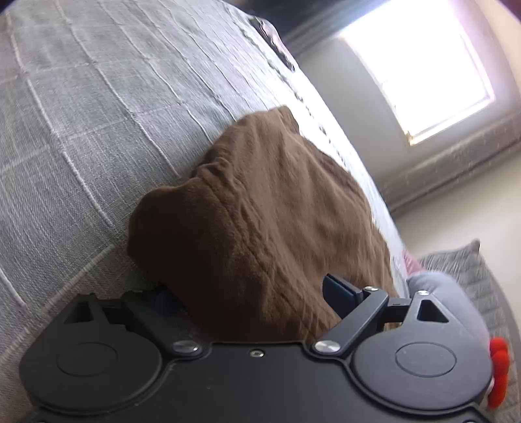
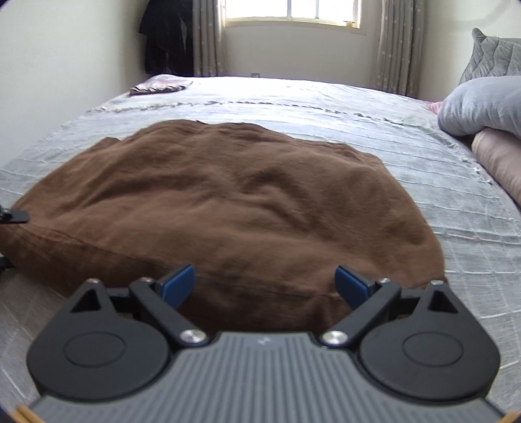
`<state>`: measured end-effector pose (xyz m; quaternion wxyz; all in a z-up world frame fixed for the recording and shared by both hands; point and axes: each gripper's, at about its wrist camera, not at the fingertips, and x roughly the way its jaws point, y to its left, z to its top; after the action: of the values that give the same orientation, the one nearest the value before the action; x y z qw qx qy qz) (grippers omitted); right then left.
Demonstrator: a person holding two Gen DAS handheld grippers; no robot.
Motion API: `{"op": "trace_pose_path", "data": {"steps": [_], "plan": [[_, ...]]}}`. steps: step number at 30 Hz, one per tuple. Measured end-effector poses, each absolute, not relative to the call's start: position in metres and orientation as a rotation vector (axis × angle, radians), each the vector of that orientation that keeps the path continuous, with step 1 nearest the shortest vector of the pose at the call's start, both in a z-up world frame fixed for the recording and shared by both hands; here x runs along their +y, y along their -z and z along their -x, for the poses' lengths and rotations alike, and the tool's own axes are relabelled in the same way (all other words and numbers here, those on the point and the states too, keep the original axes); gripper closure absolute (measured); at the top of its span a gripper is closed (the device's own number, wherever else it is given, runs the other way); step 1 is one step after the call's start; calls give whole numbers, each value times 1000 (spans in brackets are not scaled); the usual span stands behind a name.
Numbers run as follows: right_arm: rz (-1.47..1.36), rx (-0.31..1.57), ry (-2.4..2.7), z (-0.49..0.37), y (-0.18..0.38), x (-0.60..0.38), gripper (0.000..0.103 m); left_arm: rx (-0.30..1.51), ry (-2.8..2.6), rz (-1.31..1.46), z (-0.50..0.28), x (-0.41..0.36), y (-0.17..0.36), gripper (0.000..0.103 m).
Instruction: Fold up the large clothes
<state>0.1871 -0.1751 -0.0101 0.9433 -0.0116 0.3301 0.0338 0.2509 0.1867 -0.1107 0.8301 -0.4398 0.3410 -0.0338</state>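
Observation:
A large brown garment [image 2: 228, 201] lies spread on the grey bedspread [image 2: 456, 211], wrinkled, with a folded hem along its near edge. My right gripper [image 2: 265, 284] is open just above that near hem, blue pads wide apart, nothing pressed between them. In the left wrist view, which is rolled sideways, the brown garment [image 1: 260, 211] fills the middle. My left gripper [image 1: 250, 297] stands wide at the garment's corner. Its right pad [image 1: 338, 294] shows above the cloth, while the other finger is mostly hidden under the cloth's edge. A black part of the left gripper [image 2: 14, 215] shows beside the garment's left edge.
A grey pillow [image 2: 482, 104] and a pink rolled blanket [image 2: 498, 162] sit at the bed's right. A small patterned folded item [image 2: 159, 85] lies at the far left corner. Dark clothes [image 2: 166, 39] hang on the wall beside the curtained window [image 2: 293, 13].

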Motion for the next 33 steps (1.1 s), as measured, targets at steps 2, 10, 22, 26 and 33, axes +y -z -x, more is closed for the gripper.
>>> {"op": "trace_pose_path", "data": {"steps": [2, 10, 22, 26, 33], "plan": [[21, 667, -102, -187, 9, -166, 9, 699, 44, 957, -250, 187, 113, 25], [49, 663, -211, -184, 12, -127, 19, 642, 3, 963, -247, 190, 117, 63], [-112, 755, -353, -211, 26, -93, 66, 391, 118, 643, -231, 149, 49, 76], [-118, 777, -337, -215, 37, -91, 66, 277, 243, 476, -228, 108, 15, 77], [-262, 754, -398, -204, 18, -137, 67, 197, 501, 228, -243, 14, -24, 77]]}}
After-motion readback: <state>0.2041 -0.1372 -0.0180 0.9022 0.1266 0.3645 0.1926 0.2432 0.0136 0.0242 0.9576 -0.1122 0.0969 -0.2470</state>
